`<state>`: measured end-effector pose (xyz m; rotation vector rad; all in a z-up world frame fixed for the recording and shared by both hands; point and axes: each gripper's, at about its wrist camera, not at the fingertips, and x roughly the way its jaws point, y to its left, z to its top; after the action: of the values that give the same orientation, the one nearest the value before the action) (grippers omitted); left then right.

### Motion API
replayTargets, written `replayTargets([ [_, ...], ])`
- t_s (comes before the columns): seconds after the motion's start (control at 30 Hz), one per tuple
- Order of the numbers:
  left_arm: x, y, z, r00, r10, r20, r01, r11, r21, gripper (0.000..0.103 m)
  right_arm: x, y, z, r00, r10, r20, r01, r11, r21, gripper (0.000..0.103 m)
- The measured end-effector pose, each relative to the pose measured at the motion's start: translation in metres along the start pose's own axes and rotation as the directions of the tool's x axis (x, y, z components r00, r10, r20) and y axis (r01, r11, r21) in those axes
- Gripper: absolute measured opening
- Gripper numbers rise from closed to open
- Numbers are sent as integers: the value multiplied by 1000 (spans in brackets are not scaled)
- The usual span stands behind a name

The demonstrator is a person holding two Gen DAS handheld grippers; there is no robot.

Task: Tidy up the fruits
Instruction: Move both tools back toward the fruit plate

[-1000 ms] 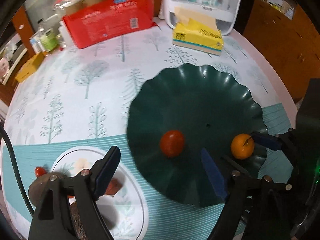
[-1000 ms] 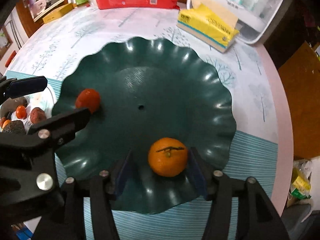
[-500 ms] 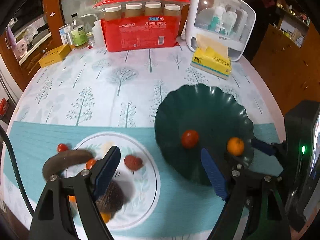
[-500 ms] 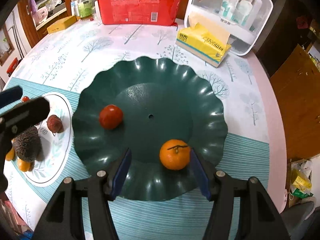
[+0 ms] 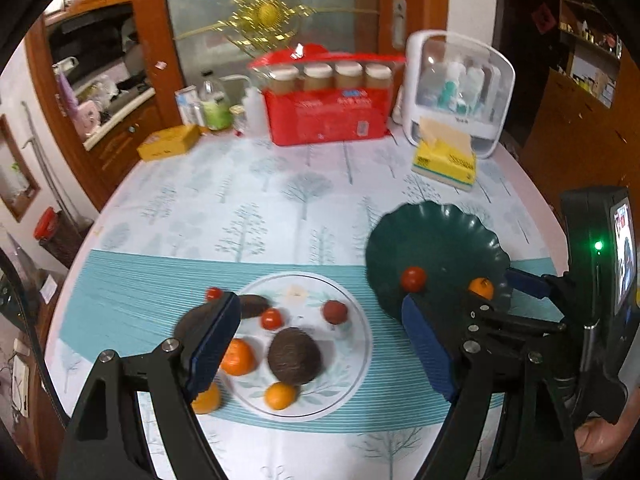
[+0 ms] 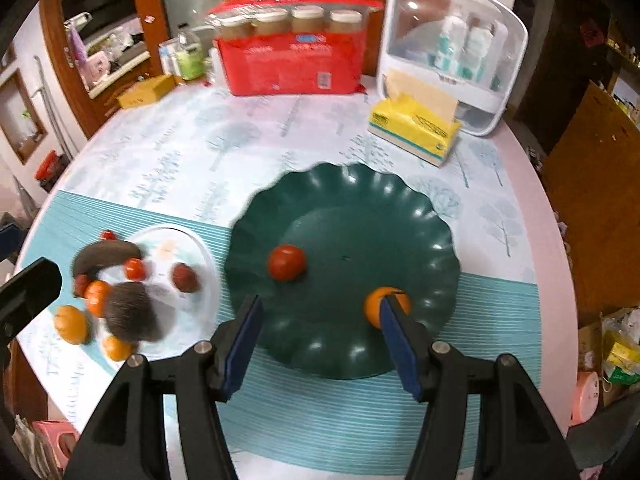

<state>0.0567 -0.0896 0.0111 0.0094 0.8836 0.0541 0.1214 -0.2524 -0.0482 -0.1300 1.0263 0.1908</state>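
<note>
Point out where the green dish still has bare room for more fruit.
Green dish: free across the centre and far half, behind the tomato and orange. The white plate is crowded with fruit.

I can make out no print. The red pack left of my tissue box carries white lettering and a barcode, both too blurred to read.

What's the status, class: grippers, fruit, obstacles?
Left gripper and right gripper open, empty. Tomato and orange in green dish. More fruit on white plate. Nothing blocking.
</note>
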Motion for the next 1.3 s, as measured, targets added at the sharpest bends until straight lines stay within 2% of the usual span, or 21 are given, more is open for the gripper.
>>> replayTargets([
  [0.23, -24, 30, -1, 1000, 11, 27, -11, 1000, -15, 82, -30, 28, -2, 996, 43, 72, -41, 999, -30, 61],
  [0.47, -32, 71, -8, 999, -28, 39, 30, 999, -39, 83, -51, 43, -9, 993, 26, 119, -28, 1000, 8, 61],
  [0.63, -23, 119, -23, 999, -35, 0, 35, 999, -26, 83, -63, 59, -18, 990, -18, 140, 9, 998, 67, 61],
  [0.73, -22, 146, -30, 999, -44, -3, 44, 999, -22, 83, -66, 75, -23, 991, -38, 131, 25, 995, 96, 61],
  [0.97, -3, 213, -44, 996, -83, -24, 82, 996, -20, 83, -67, 125, -33, 989, -104, 108, 95, 992, 84, 61],
  [1.13, 22, 236, -50, 990, -127, -64, 127, 992, 6, 83, -56, 147, -44, 992, -111, 59, 105, 989, 100, 61],
  [1.3, 52, 234, -60, 972, -193, -136, 204, 977, 67, 83, -41, 158, -55, 995, -100, 12, 97, 983, 153, 61],
])
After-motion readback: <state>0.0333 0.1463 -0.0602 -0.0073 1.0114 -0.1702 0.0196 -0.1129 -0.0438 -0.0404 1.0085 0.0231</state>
